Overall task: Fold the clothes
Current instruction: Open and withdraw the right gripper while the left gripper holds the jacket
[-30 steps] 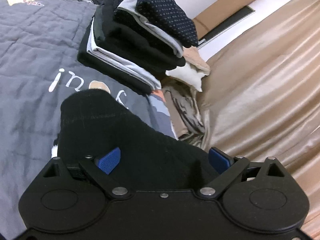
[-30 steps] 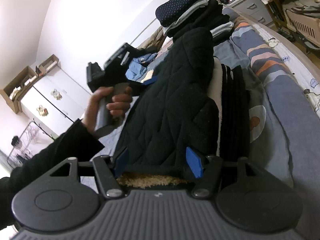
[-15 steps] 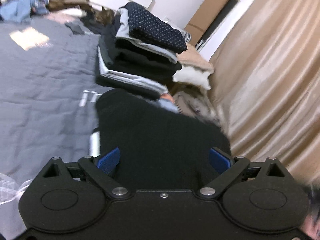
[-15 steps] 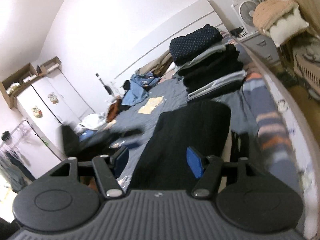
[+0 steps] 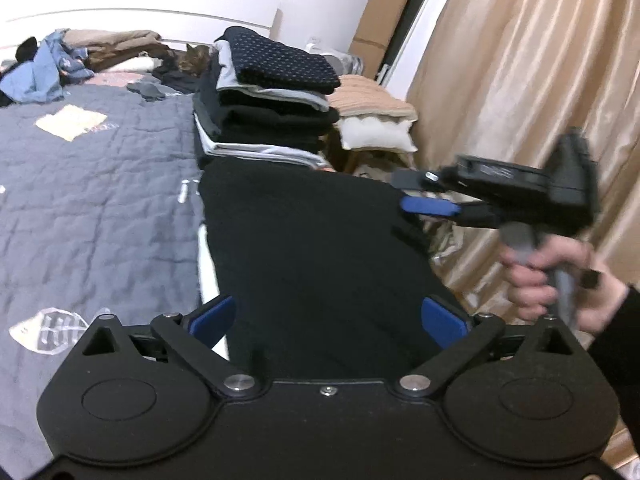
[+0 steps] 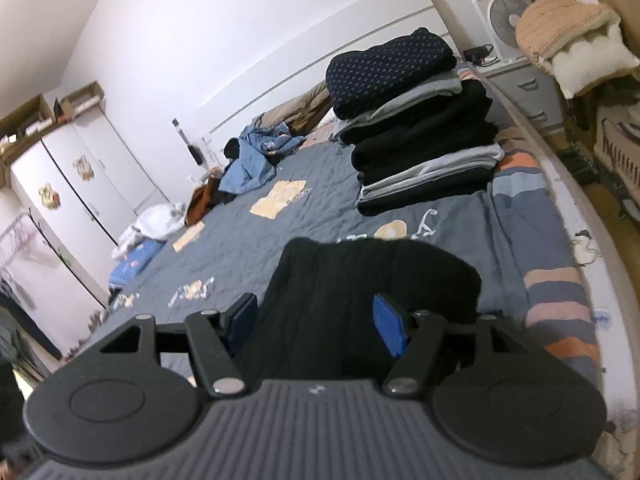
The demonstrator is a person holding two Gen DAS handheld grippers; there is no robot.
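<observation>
A black quilted garment [image 5: 312, 248] lies folded flat on the grey quilt [image 5: 100, 200], just in front of a tall stack of folded clothes [image 5: 264, 108]. My left gripper [image 5: 328, 320] hangs open over its near end, blue pads wide apart, nothing held. In the left wrist view a hand [image 5: 544, 280] holds the right gripper at the garment's right edge, one blue finger [image 5: 430, 206] above the cloth. From the right wrist view, the right gripper [image 6: 316, 322] stands open above the same garment [image 6: 360, 276], with the stack [image 6: 416, 132] beyond it.
Beige curtains [image 5: 520, 80] hang close along the bed's right side, with a beige and white cushion [image 5: 372, 108] beside the stack. Loose blue clothes [image 6: 256, 160] lie at the bed's far end. White wardrobes [image 6: 80, 184] and a fan [image 6: 508, 12] stand by the walls.
A second ago the garment was lifted and draped tall between the grippers. It has come down flat on the quilt, and both grippers have drawn back from it.
</observation>
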